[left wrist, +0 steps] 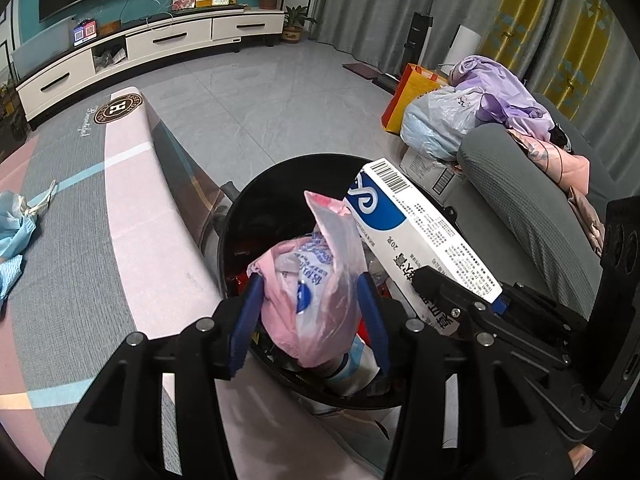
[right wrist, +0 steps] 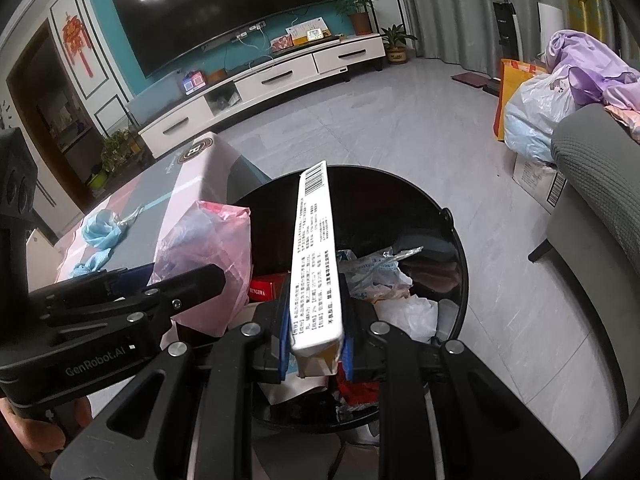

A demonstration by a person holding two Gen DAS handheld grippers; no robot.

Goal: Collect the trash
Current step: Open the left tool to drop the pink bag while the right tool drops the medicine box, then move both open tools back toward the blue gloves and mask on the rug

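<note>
Black gripper linkages fill the foreground of both wrist views, poised above the round black trash bin (right wrist: 456, 240) standing beside the low table (left wrist: 132, 208).

Risks, judged from this position:
- The long white cardboard box (right wrist: 316, 256) tilts steeply; released now, it could tip against the rim and fall to the floor.
- The crumpled pink plastic bag (left wrist: 316, 280) may cling to the pads on release.
- The two grippers sit close together and could collide.

Right gripper (right wrist: 316, 344): jaws closed narrowly across the box's lower end, holding it over the bin. Left gripper (left wrist: 312, 316): jaws partly closed, clamping the bag above the bin's near edge.

Crumpled blue trash (left wrist: 16, 236) remains uncollected on the table.
</note>
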